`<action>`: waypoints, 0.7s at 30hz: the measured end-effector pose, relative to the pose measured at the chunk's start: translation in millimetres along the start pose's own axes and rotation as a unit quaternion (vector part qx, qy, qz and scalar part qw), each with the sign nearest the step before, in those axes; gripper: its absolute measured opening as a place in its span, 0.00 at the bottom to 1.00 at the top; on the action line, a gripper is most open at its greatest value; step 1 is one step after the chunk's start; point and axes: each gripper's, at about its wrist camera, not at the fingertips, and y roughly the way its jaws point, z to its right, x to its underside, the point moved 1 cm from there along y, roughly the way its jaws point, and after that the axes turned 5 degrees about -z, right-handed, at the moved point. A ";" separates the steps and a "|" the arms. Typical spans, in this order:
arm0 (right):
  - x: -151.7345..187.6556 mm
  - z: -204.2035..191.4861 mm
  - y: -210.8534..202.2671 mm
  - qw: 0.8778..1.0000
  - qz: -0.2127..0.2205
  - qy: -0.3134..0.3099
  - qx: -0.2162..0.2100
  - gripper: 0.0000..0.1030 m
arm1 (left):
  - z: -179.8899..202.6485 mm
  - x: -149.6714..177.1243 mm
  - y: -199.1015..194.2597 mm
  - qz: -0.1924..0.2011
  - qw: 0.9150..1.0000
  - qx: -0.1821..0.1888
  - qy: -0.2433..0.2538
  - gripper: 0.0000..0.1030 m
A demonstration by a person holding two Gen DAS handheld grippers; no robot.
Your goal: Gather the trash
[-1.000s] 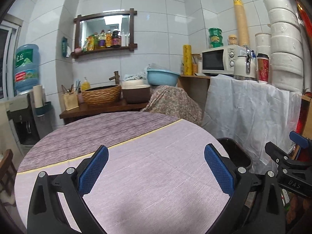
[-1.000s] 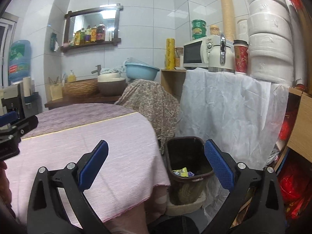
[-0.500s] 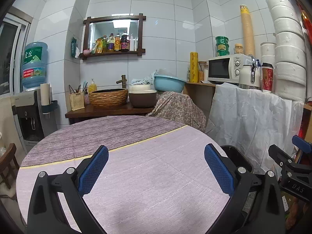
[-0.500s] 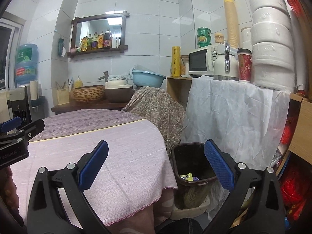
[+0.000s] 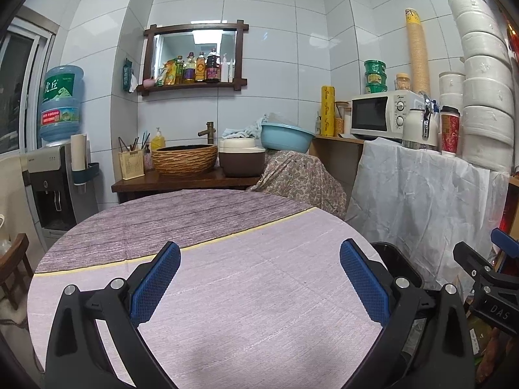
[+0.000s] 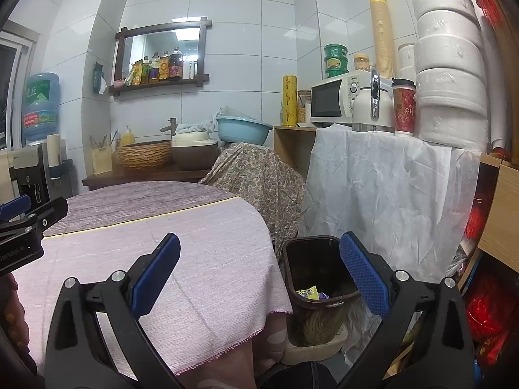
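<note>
My left gripper (image 5: 259, 282) is open and empty above the round table (image 5: 207, 227) with its purple cloth. My right gripper (image 6: 259, 275) is open and empty at the table's right edge, above and in front of a dark brown trash bin (image 6: 292, 259) on the floor. Yellow and purple wrappers (image 6: 309, 293) lie in the bottom of the bin. The bin's rim (image 5: 399, 256) shows in the left wrist view past the table edge. No trash shows on the tabletop (image 6: 162, 233).
A draped chair (image 6: 259, 175) stands behind the table. A white-covered counter (image 6: 382, 175) with a microwave (image 6: 337, 103), kettle and stacked bowls is at the right. A wooden sink counter (image 5: 181, 181) and water dispenser (image 5: 55, 178) are at the back left.
Both grippers have lifted and tilted up a little, so the table and bin sit lower in view. Both stay open and empty.
</note>
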 end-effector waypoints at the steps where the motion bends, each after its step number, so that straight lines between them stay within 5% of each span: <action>1: 0.1 0.0 0.1 1.000 -0.001 0.000 -0.001 0.94 | 0.8 0.2 0.0 0.000 1.000 -0.001 -0.001 0.95; 21: -0.3 0.4 1.2 1.000 -0.003 0.002 0.001 0.94 | -8.2 -0.5 1.3 -0.007 1.000 -0.001 -0.007 0.95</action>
